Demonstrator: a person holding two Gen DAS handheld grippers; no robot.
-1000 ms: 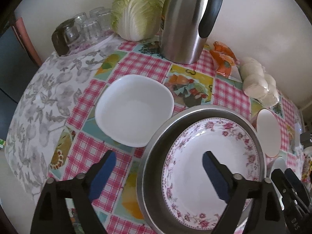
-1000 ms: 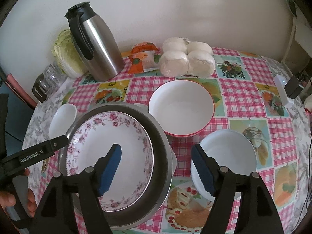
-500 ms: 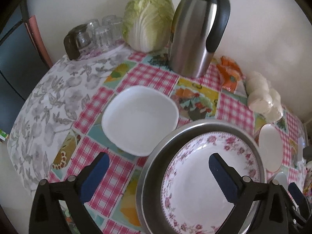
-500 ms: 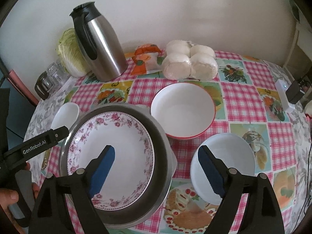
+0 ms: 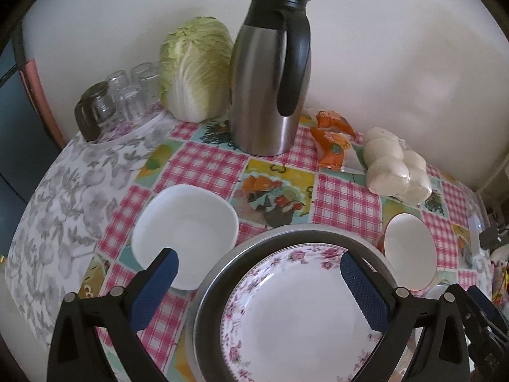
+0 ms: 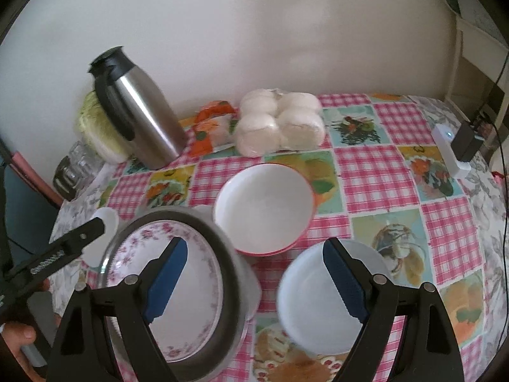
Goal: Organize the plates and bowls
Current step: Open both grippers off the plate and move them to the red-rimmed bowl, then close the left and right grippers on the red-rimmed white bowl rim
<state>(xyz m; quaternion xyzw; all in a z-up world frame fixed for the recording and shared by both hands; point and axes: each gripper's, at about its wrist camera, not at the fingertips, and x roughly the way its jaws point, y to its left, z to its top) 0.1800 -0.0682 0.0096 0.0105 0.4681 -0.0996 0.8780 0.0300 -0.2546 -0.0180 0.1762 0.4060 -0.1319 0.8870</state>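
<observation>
Both grippers pulled back and up; right gripper and left gripper gape wide, empty. Floral plate sits in metal pan; three white bowls still scattered on tabletop.

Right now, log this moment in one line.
left gripper: open, empty | right gripper: open, empty | pink-flowered plate: inside round metal pan

We hold our left black two-finger gripper and right black two-finger gripper angled downward, blue pads spread wide, nothing clamped.
</observation>
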